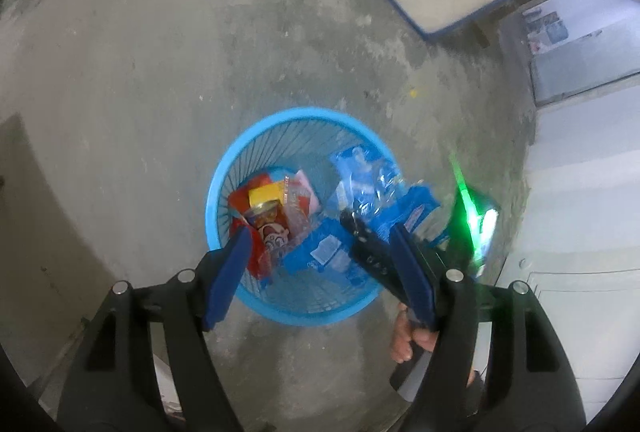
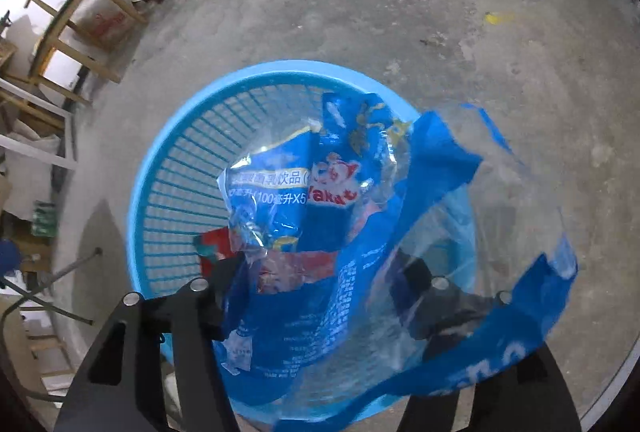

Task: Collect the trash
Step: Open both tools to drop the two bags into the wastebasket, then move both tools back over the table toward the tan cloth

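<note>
Risk: the blue plastic wrapper (image 2: 360,232) is draping over the right gripper (image 2: 320,272) and could snag on its spread jaws, missing the blue basket (image 2: 168,167) beneath. Both grippers are pointing steeply down; the left gripper (image 1: 320,256) is hovering with spread, empty jaws above 1 red packet (image 1: 260,232) inside.

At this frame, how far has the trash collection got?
Done: red and yellow packaging already lies in the blue basket. In hand: both grippers hang over the basket with jaws apart; the left gripper is empty, and the blue plastic wrapper drapes across the right gripper, apparently released but not clearly settled inside. Left: a small yellow scrap on the concrete floor.
</note>
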The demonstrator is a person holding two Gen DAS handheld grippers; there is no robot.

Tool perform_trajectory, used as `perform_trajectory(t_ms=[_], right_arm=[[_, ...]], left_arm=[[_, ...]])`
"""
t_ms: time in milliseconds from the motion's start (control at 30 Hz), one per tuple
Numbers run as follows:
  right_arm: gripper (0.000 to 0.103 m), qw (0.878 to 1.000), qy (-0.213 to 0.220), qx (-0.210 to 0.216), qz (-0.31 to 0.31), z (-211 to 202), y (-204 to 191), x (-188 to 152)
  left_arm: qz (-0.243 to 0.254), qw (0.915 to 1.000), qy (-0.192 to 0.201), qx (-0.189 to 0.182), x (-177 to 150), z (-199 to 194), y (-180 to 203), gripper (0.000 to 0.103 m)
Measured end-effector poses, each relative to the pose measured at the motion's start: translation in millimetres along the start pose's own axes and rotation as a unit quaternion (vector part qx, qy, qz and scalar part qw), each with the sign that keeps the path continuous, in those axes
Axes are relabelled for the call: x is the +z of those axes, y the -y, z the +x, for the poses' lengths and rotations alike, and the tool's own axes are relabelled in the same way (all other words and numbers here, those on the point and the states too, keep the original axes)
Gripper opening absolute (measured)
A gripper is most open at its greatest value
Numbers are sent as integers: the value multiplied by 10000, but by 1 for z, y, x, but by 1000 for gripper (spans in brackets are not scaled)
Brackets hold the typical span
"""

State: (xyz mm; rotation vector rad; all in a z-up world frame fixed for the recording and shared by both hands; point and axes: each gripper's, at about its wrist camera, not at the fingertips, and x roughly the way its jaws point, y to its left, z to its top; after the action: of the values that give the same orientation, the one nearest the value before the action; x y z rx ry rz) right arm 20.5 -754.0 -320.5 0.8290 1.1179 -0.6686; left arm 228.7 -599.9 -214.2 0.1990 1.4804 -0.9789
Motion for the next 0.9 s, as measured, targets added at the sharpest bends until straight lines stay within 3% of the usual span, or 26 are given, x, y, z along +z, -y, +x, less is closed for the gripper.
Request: perform_trajectory(t_ms=[67, 233, 300, 433, 600, 833, 900], right_arm=[[60, 9998, 122, -153, 69, -6, 7, -2], [71, 9990, 333, 169, 245, -23, 17, -2], [82, 9991, 321, 253, -100, -25, 6, -1], [83, 9981, 26, 174, -586, -17, -13, -1], [83, 9947, 411, 925, -188, -46, -9, 9], [81, 9849, 975, 1418, 205, -82, 4, 19], [64, 9848, 1000, 1399, 243, -88, 7, 12]], left_arm=[[73, 9998, 179, -56, 2, -17, 7, 68], [282, 9981, 502, -234, -6, -72, 23, 71], [535, 9964, 606, -259, -15, -100, 32, 73], [925, 9917, 843, -306, -44, -164, 34, 76], [989, 9832, 1503, -301, -97, -256, 2, 81], [594, 9740, 2167, -282, -193, -335, -71, 82], [361, 9700, 2387, -279, -225, -353, -96, 82]])
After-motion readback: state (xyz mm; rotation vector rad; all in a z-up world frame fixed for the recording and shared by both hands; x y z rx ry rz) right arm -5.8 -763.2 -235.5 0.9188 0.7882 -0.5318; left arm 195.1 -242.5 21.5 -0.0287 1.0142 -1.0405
